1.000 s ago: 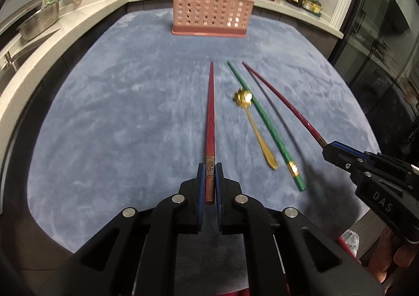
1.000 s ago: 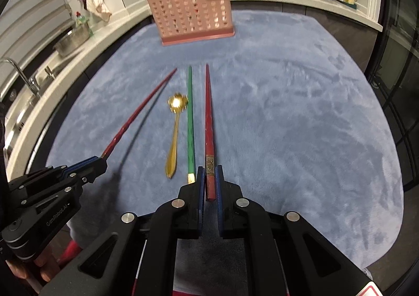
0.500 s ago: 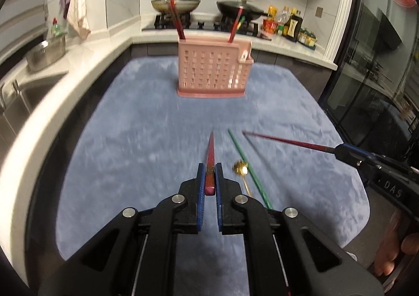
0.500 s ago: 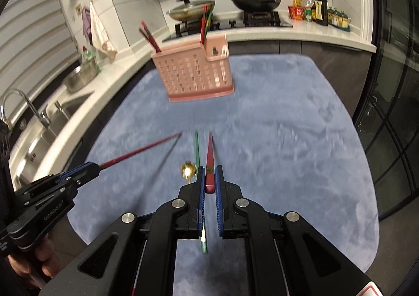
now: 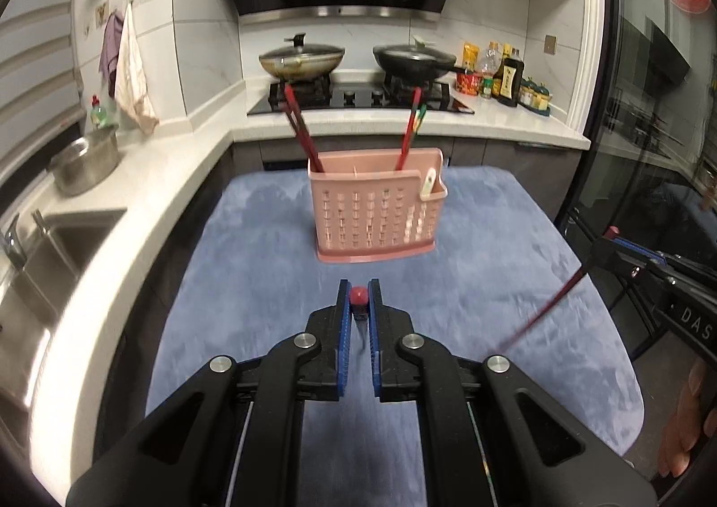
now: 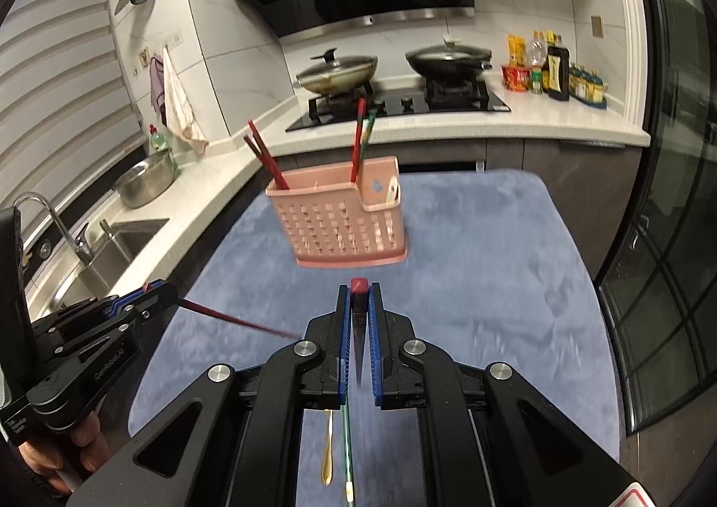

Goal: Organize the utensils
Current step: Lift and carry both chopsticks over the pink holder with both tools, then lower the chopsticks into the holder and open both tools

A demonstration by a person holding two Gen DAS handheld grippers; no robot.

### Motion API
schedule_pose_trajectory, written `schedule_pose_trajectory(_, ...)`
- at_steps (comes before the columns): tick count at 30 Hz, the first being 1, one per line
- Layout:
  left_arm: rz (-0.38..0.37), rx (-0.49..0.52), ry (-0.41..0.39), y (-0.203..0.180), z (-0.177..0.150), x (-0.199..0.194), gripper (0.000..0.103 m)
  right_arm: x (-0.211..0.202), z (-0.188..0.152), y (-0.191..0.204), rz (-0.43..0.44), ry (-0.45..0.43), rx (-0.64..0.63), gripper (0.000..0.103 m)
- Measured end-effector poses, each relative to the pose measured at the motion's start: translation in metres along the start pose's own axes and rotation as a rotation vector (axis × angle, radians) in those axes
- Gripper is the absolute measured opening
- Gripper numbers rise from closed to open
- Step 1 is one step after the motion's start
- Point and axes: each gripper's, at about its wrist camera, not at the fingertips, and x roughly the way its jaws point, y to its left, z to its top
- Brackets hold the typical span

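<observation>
Left wrist view first: a steel pot (image 5: 85, 159) sat on the pale worktop at the far left, beside the sink (image 5: 40, 256). Right of it, the left claw (image 5: 359, 289) was clamped on a red chopstick (image 5: 359, 296), seen end-on between the blue pads, held up off the blue cloth (image 5: 251, 265) that covered the counter. Straight ahead stood the pink utensil basket (image 5: 374, 211) on the cloth, with dark red chopsticks leaning out of its left end and red and green ones out of its right. Farther right, the right claw (image 5: 611, 238) held a second red chopstick (image 5: 551, 301), which slanted down toward the cloth.

From the right wrist view, the left claw (image 6: 152, 289) showed at the left with its chopstick (image 6: 237, 318) pointing inward. In the middle the right claw (image 6: 359, 289) gripped its own chopstick (image 6: 359, 287) end-on. Below it, on the cloth (image 6: 484, 283), lay a gold spoon (image 6: 327, 453) and just beside it a green chopstick (image 6: 347, 448). The basket (image 6: 345, 224) stood beyond, well apart from both claws.
</observation>
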Motion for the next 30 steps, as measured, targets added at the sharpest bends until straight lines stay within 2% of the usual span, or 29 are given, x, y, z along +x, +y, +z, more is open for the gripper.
schedule_pose_trajectory(18, 0.012, -0.030, -0.083, 0.007, 0.102, 0.036, 0.007, 0.029, 0.104, 0.019, 0.069, -0.129, -0.016, 0.007)
schedule_pose_trajectory(30, 0.015, -0.056, -0.166, 0.026, 0.173, 0.038, 0.007, 0.054, 0.181, 0.024, 0.080, -0.217, -0.005, 0.007)
